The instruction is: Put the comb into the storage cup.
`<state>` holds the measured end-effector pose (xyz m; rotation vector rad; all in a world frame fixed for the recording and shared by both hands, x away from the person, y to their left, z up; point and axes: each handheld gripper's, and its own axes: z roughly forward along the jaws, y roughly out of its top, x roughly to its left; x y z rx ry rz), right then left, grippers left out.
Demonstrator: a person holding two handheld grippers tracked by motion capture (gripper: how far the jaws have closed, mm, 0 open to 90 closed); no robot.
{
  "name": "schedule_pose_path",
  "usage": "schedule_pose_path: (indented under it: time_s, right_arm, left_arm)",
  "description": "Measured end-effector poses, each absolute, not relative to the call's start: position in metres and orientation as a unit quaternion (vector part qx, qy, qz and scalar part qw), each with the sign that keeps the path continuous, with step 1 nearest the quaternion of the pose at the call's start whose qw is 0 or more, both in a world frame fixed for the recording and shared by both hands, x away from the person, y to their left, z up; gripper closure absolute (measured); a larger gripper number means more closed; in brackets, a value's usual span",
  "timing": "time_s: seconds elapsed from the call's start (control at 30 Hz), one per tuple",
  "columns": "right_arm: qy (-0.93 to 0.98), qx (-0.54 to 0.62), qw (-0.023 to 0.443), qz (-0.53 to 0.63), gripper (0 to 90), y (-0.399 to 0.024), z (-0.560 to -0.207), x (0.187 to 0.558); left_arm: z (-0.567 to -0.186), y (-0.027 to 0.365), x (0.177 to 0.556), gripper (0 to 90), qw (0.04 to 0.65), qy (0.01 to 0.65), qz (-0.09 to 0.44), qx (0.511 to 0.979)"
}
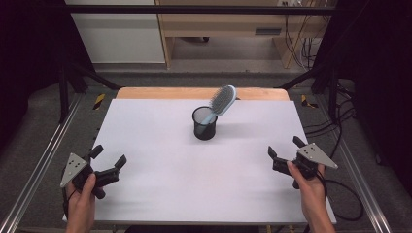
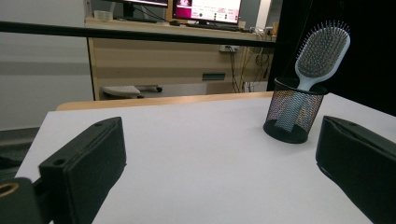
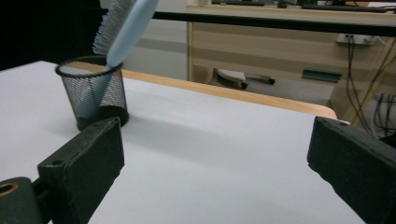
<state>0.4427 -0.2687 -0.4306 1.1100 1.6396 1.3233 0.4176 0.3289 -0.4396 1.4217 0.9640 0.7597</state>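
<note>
A black mesh cup (image 1: 204, 124) stands upright near the middle back of the white table (image 1: 160, 170). A light blue hairbrush (image 1: 222, 101) leans in it, handle down, bristled head tilted up to the right. The left gripper view has the cup (image 2: 293, 112) and brush (image 2: 322, 53) ahead at the right. In the right gripper view the cup (image 3: 95, 98) and brush (image 3: 122, 30) are at the left. My left gripper (image 1: 108, 158) rests open at the table's left front. At the right front my right gripper (image 1: 285, 147) is open too. Both hold nothing.
A wooden strip (image 1: 194, 93) borders the table's far edge. Metal rails (image 1: 36, 165) run along both sides. Beyond stand a wooden desk (image 2: 177, 56) with monitors and hanging cables (image 1: 299, 46). A cable (image 1: 347, 194) trails from my right gripper.
</note>
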Motion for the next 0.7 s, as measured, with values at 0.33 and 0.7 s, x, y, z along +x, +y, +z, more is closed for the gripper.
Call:
schedule_pose_path:
  time_s: [0.33, 0.7]
  right_arm:
    - [0.645, 0.425, 0.356, 0.526, 4.3, -0.26, -0.446, 0.438]
    - [0.656, 0.399, 0.332, 0.548, 2.7, -0.252, -0.452, 0.434]
  left_arm:
    - [-0.438, 0.329, 0.417, 1.7, 0.604, 0.408, 0.316, 0.607]
    - [-0.438, 0.327, 0.416, 1.7, 0.613, 0.403, 0.31, 0.605]
